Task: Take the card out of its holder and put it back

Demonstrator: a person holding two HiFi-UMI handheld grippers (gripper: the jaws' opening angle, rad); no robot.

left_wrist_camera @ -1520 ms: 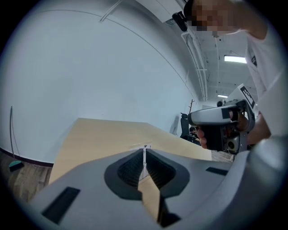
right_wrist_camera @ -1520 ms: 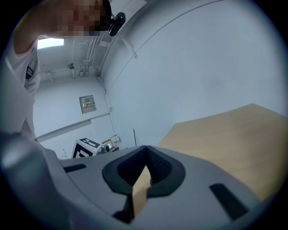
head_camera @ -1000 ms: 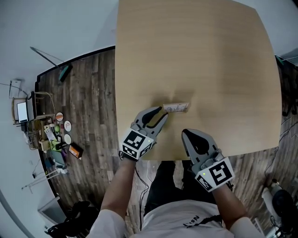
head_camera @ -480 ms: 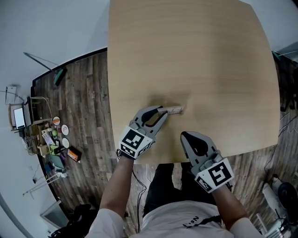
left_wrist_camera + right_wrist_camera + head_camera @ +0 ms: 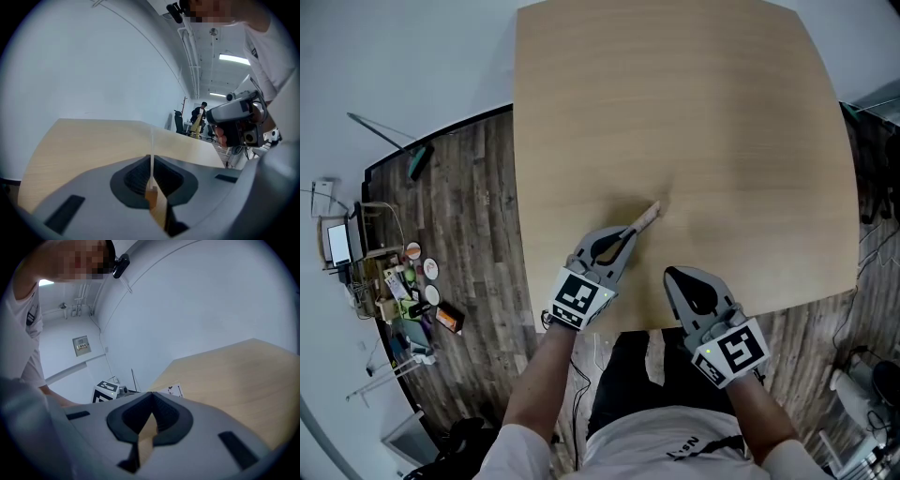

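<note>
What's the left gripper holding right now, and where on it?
The card, pinched at its near end as the left gripper's jaws close on it.

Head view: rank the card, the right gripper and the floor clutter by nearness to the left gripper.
1. Card, between the left gripper's closing fingers, at its tip.
2. Right gripper, to its right, by the table's near edge.
3. Floor clutter, far left, off the table.

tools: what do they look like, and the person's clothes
Left tool and right tool: light grey shells, dark ribbed pads, a black-and-white marker cube at each back. White short-sleeved T-shirt, dark trousers. The left tool's jaws are closing on a card.
</note>
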